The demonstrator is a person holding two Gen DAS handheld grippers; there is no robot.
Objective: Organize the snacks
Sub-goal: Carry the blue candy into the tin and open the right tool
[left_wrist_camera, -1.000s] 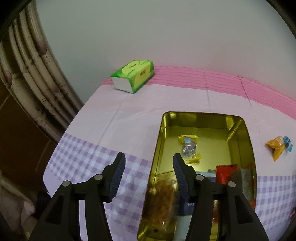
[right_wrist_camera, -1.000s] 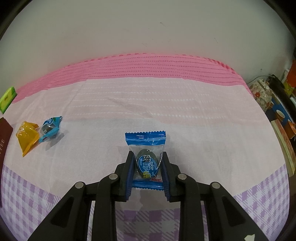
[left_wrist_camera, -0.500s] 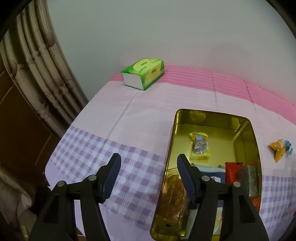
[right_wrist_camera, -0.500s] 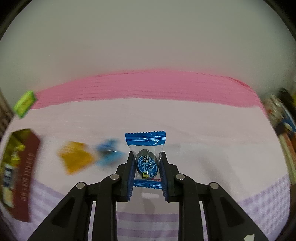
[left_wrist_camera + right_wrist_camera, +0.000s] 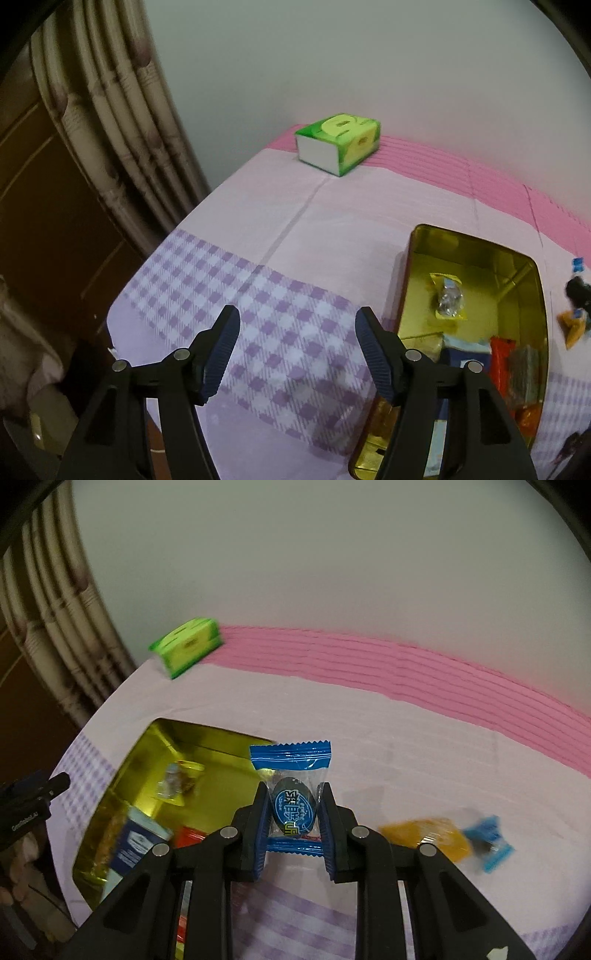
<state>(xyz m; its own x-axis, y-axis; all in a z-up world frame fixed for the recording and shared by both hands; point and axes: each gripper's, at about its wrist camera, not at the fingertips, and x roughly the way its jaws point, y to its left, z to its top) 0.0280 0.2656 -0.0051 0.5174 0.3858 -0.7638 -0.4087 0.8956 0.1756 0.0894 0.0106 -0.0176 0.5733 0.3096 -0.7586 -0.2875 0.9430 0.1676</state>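
Left of your right gripper (image 5: 293, 814) the gold tin's (image 5: 218, 740) near rim sits close, bare cloth ahead; its jaws pinch the blue candy (image 5: 291, 805), tilted down. Your left gripper (image 5: 297, 338) hangs empty, jaws half apart, over checked cloth (image 5: 280, 295), the tin (image 5: 412, 258) to its right

Table under a pink cloth (image 5: 332, 221) with lilac-check band and darker pink far strip. On it: green tissue box (image 5: 338, 147) upper centre, open gold rectangular metal tin (image 5: 532, 280) lower right, orange wrapped snack (image 5: 424, 836) and small blue wrapped snack (image 5: 487, 840) touching, lower right of right-wrist view.
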